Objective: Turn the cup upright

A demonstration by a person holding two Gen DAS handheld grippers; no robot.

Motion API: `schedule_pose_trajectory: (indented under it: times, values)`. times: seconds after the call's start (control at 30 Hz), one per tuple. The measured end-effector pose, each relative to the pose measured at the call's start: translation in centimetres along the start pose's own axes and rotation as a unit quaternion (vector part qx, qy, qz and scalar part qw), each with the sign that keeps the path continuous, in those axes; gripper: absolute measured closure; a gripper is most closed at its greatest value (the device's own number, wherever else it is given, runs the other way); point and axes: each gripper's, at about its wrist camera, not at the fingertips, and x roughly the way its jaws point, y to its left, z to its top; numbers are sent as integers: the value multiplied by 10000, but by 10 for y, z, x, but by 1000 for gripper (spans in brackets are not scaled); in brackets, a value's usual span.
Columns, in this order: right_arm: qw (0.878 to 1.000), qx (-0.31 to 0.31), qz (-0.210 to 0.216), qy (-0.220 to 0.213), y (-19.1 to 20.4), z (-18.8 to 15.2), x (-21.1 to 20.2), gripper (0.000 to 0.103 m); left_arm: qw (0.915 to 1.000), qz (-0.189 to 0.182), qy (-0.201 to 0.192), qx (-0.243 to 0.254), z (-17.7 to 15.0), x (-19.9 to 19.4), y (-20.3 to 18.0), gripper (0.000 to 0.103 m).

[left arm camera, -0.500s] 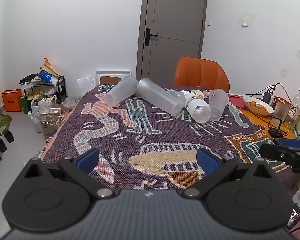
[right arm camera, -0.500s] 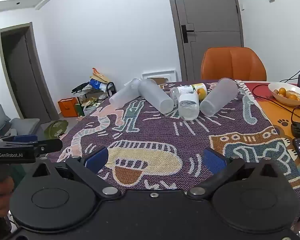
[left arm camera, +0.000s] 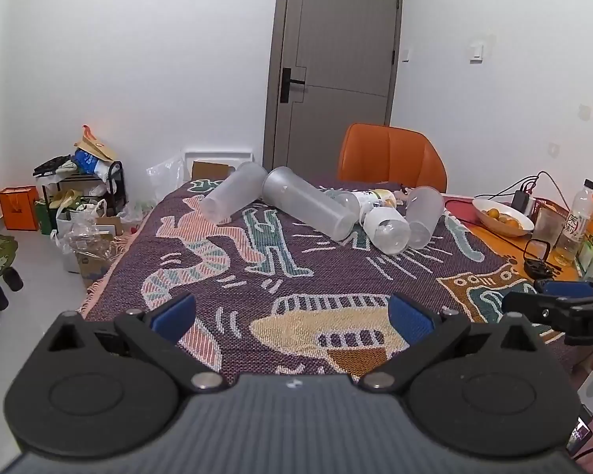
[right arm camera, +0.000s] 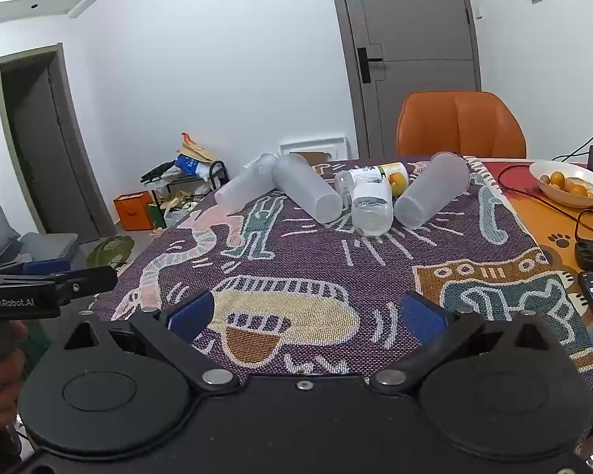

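Both grippers spread, empty: left gripper point(left arm camera: 292, 318), right gripper point(right arm camera: 304, 314). Frosted translucent plastic cup point(right arm camera: 431, 191) lies tipped on the patterned woven cloth point(right arm camera: 296, 276), at 1 o'clock of right gripper, base nearest; right is closer.

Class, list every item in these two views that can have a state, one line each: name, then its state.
Left cup: lying on its side.
Middle cup: lying on its side.
Right cup: lying on its side.
Water bottle: lying down.
Juice bottle: lying down.
Door: closed.
Bowl: upright, holding oranges.
Left gripper: open, empty.
Right gripper: open, empty.
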Motion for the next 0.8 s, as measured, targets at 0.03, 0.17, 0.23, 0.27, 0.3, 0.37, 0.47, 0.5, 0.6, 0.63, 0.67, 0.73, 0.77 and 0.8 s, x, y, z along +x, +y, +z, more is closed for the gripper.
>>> schedule_pose_trajectory:
  times: [0.03, 0.17, 0.23, 0.27, 0.3, 0.37, 0.47, 0.5, 0.6, 0.63, 0.67, 0.73, 0.77, 0.8]
  values:
    - [10000, 4, 1, 1, 0, 0, 0, 0, 10000, -2, 6, -3, 1, 1, -1, 0]
    - [10000, -3, -4, 0, 1, -2, 0, 0, 10000, -39, -54, 18, -3, -2, 3, 0]
    - [10000, -7, -7, -2, 1, -3, 0, 0, 10000, -33, -52, 19, -3, -2, 3, 0]
    - [10000, -8, -5, 2, 1, -2, -1, 0, 10000, -25, -59, 17, -4, -2, 3, 0]
    - [10000, -9, -4, 4, 1, -2, 0, 0, 10000, -19, -62, 21, -4, -1, 3, 0]
    - [10000, -10, -9, 5, 1, -2, 0, 0, 10000, -21, -74, 24, -5, -2, 3, 0]
    - [10000, -9, -9, 8, 1, -2, 0, 0, 10000, -11, -84, 11, -5, -3, 4, 0]
    - [10000, -8, -9, 9, 1, -2, 0, 0, 10000, -2, -84, 12, -5, -3, 4, 0]
    - [10000, -12, -13, 7, 1, -2, 0, 0, 10000, -7, -81, 16, -5, -3, 5, 0]
    - [10000, -7, -18, 12, 1, -2, 0, 0, 10000, -8, -86, 21, -5, -3, 5, 0]
    - [10000, -3, -23, 15, 1, -2, 0, 0, 10000, -6, -88, 25, -5, -3, 5, 0]
    - [10000, -10, -29, 20, 1, -2, 0, 0, 10000, -6, -86, 18, -5, -3, 5, 0]
    - [10000, -11, -30, 19, 1, -3, 0, 0, 10000, -2, -83, 14, -5, -3, 5, 0]
    - [10000, -13, -26, 17, 1, -3, 0, 0, 10000, 3, -81, 11, -5, -3, 5, 0]
